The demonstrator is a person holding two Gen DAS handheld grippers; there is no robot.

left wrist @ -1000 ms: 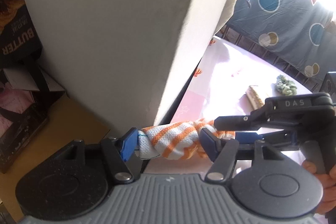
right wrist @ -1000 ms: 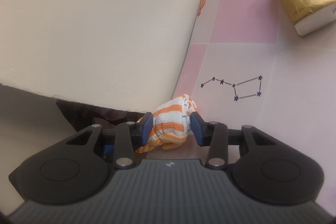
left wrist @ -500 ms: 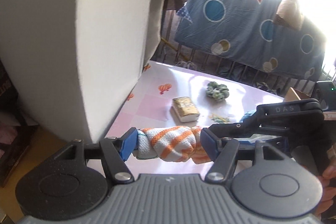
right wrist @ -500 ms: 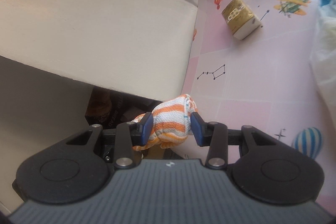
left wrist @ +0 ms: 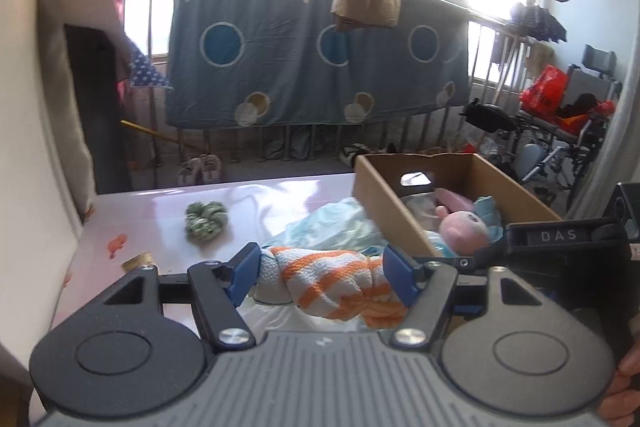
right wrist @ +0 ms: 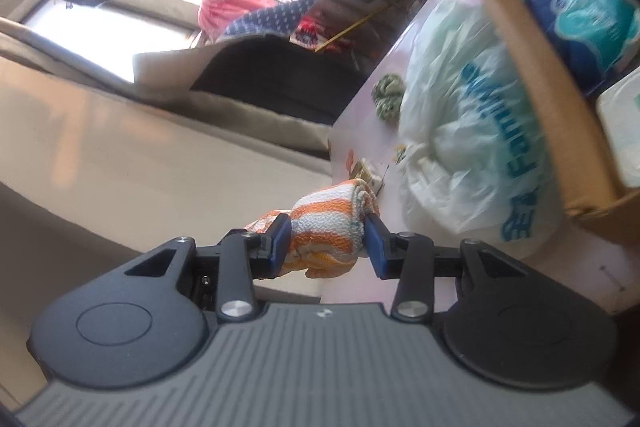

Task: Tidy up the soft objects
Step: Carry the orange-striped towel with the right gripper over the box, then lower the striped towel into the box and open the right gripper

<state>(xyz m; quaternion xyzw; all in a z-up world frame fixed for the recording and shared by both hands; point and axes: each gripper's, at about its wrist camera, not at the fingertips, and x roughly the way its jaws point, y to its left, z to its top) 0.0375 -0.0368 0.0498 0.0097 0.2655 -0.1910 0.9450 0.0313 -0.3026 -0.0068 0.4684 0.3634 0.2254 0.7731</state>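
Both grippers clamp the same orange-and-white striped towel roll [left wrist: 328, 281], carried in the air above the pink patterned table [left wrist: 256, 199]. Left gripper [left wrist: 323, 277]: blue pads pressed against the roll's two ends. Right gripper [right wrist: 327, 241]: jaws narrowed onto the roll's bunched middle. Open brown cardboard box [left wrist: 376, 195] sits just beyond on the right, holding a pink-and-blue plush toy [left wrist: 466, 223]. Pale blue printed plastic bag [right wrist: 460, 131] lies against the box wall. Green knitted scrunchie [left wrist: 205, 219] rests farther out on the table, apart from the bag.
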